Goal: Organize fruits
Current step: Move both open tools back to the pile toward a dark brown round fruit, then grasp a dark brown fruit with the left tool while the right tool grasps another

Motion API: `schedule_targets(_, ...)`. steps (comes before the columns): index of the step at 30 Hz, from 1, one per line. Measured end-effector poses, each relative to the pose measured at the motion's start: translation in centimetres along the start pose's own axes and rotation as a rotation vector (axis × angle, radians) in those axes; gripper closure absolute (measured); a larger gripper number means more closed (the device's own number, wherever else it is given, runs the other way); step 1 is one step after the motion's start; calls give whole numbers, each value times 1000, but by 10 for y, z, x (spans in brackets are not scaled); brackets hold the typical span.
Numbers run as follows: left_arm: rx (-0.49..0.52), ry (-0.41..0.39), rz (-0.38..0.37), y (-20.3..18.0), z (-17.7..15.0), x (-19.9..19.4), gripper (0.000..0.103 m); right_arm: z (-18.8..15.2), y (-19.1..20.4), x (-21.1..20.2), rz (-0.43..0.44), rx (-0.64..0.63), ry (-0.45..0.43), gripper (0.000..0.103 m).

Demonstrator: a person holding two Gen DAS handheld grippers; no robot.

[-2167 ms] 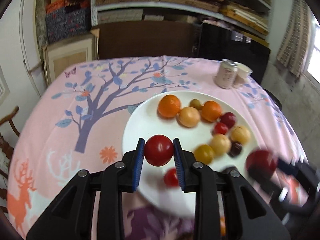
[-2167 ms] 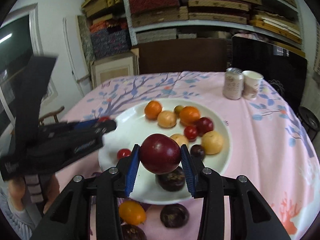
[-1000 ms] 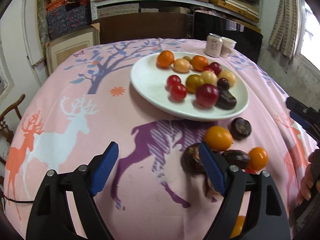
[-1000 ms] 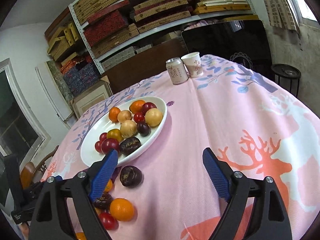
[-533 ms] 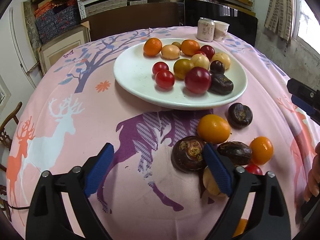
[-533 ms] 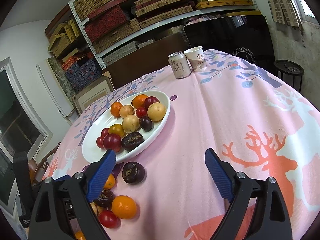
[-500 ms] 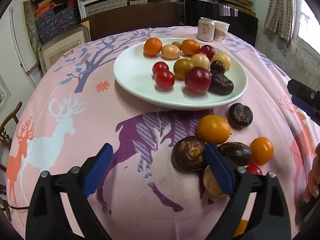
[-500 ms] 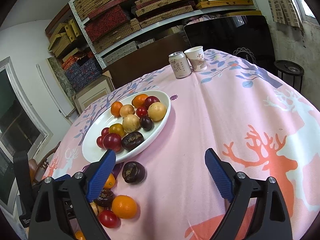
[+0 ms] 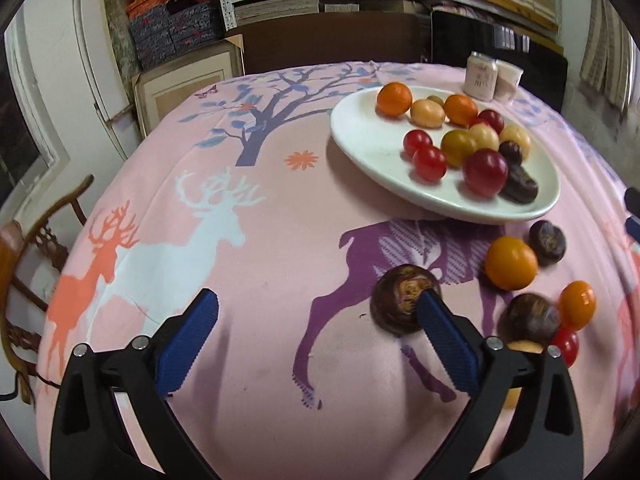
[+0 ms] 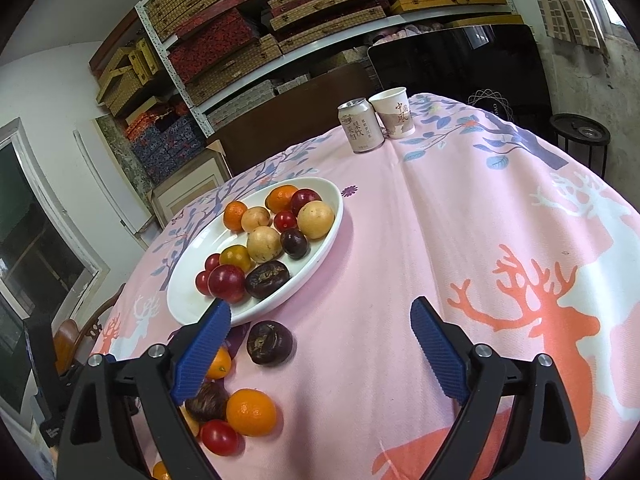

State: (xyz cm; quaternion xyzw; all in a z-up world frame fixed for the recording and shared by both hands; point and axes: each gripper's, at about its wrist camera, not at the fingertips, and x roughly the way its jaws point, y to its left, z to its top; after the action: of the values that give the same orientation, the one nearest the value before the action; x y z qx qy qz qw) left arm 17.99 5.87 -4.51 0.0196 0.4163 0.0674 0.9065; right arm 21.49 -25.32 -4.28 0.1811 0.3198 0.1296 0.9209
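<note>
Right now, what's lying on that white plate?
The white plate holds small round fruits: two oranges, several red ones including a large red plum, some yellow ones, and two dark ones including a wrinkled passion fruit. Anything beneath the pile is hidden.

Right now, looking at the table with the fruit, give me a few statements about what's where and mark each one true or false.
1. The white plate already holds several fruits. True.
2. Every fruit is on the plate. False: several lie on the tablecloth beside it, including an orange fruit and a small red fruit.
3. The right gripper holds a dark fruit. False: nothing is between its jaws; the dark fruit lies on the cloth.
4. A can and a paper cup stand side by side past the plate. True.
5. The left gripper is clamped on an orange fruit. False: its jaws are opening with nothing between them.
</note>
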Motion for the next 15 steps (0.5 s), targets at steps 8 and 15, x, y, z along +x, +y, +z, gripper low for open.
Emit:
schedule_targets(8, 78, -12, -65, -24, -2, 2, 8, 0, 0, 0, 4, 2, 4, 11)
schedule_targets(15, 94, 39, -152, -30, -4, 12, 49, -1, -1, 1, 6, 9, 11, 11)
